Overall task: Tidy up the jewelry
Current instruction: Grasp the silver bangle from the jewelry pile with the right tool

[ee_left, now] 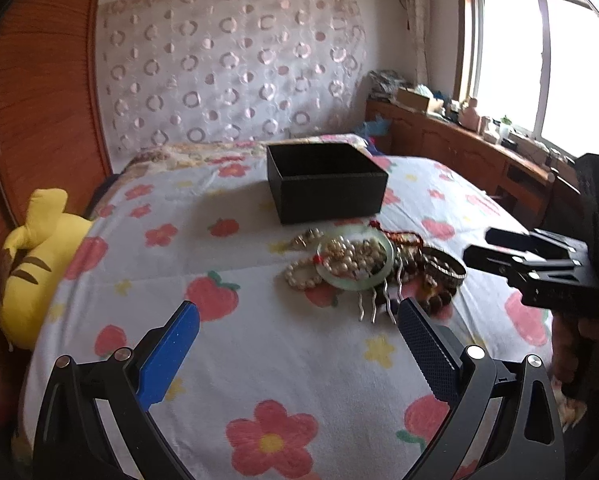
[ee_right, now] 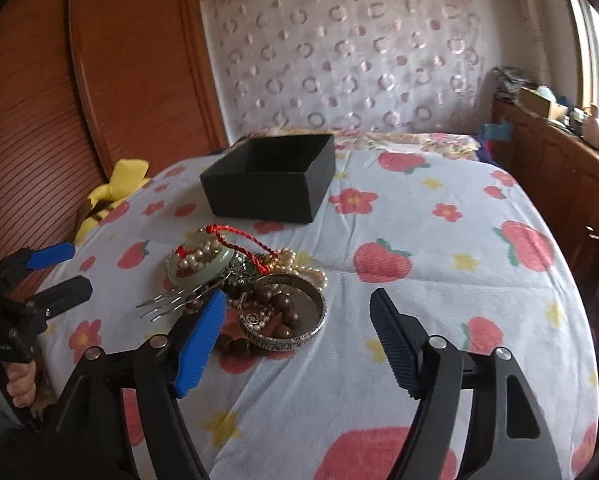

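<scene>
A heap of jewelry lies on the flowered bedsheet: a pale green jade bangle (ee_left: 355, 282) (ee_right: 219, 258) full of pearl strands, a silver bangle (ee_right: 285, 316) (ee_left: 445, 266) around brown wooden beads, a red cord (ee_right: 243, 240) and a metal hair comb (ee_left: 379, 304) (ee_right: 167, 304). An open, empty black box (ee_left: 323, 182) (ee_right: 271, 178) sits behind the heap. My left gripper (ee_left: 299, 320) is open and empty, just short of the heap. My right gripper (ee_right: 297, 312) is open and empty, its jaws either side of the silver bangle without touching it.
A yellow striped plush toy (ee_left: 35, 256) (ee_right: 111, 196) lies at the bed's left edge by the wooden headboard (ee_left: 39, 100). A wooden cabinet (ee_left: 459, 148) with clutter runs under the window on the right. The sheet (ee_right: 439, 260) stretches bare right of the heap.
</scene>
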Demonstrator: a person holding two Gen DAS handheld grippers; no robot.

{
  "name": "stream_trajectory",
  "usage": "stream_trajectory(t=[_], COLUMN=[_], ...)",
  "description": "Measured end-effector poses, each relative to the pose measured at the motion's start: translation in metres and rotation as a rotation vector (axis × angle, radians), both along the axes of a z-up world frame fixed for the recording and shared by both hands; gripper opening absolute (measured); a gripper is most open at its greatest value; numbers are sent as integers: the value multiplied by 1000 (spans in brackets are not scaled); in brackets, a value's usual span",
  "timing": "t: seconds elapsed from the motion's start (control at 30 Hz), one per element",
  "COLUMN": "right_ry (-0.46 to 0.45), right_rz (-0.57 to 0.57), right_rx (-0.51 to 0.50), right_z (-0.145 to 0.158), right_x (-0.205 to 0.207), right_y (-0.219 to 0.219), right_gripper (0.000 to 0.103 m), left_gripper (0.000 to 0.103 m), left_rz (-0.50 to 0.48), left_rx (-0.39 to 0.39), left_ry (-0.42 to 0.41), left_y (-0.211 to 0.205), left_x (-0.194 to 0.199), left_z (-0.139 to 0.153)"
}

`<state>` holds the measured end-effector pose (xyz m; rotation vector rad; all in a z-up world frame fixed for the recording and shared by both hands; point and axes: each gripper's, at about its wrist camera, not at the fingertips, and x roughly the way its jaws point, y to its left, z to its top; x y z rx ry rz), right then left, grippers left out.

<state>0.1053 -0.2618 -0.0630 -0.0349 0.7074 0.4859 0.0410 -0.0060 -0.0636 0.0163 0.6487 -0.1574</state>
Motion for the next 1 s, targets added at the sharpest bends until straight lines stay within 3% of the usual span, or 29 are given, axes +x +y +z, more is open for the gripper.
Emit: stream_trajectory(t=[0.23,0.4,0.43,0.53,0.7,0.93,1.0], right_ry=[106,132,132,133,102,50,47], right_rz=[113,120,117,112,97,48,28], right_rx=[-56,-95,-100,-93,-95,-114,-121], right_z=[-14,-19,-20,-19,-15,-5,-7], right_x=[21,25,27,29,24,13,15], right_y=[18,24,25,23,13,-13,-19], right_gripper=[76,76,76,63,62,62,62], left_gripper=[96,96,96,96,96,95,89], left_rz=[-25,-44,-47,-64,-91,-151,-168], left_rx=[-15,-21,-24,-35,-32,-84,-98], left_ry=[42,69,73,87,108,173,182], left_y=[0,-1,-1,-3,-9,-14,-18], left_x=[8,15,16,21,34,62,70], left_z=[-11,-15,-15,-16,-17,-22,-23])
